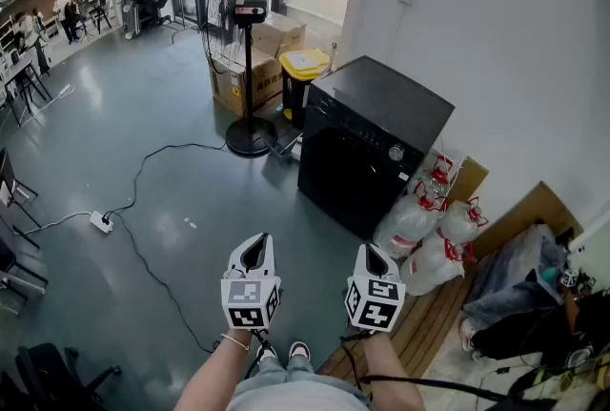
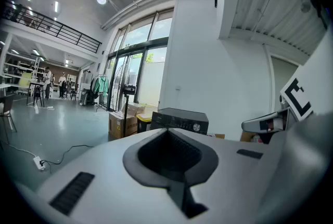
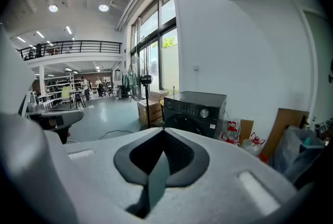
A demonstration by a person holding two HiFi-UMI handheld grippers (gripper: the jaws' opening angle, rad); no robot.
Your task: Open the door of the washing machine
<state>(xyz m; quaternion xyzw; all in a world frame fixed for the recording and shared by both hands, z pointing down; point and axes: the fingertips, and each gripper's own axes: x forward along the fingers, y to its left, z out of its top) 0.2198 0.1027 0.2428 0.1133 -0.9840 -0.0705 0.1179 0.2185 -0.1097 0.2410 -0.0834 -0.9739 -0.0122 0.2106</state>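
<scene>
The left gripper (image 1: 254, 248) and right gripper (image 1: 373, 257), both closed on nothing, hover well apart from the black washing machine (image 1: 374, 128) standing ahead by the wall, its front door (image 1: 345, 173) apparently shut, so the opening has yet to begin.

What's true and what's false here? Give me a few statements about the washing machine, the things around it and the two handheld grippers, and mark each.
1. The washing machine has its door shut. True.
2. The left gripper grips the door. False: it is shut on nothing, well short of the machine.
3. A yellow-lidded bin stands beside the machine. True.
4. The machine is white. False: it is black.
5. The right gripper is shut and empty. True.
</scene>
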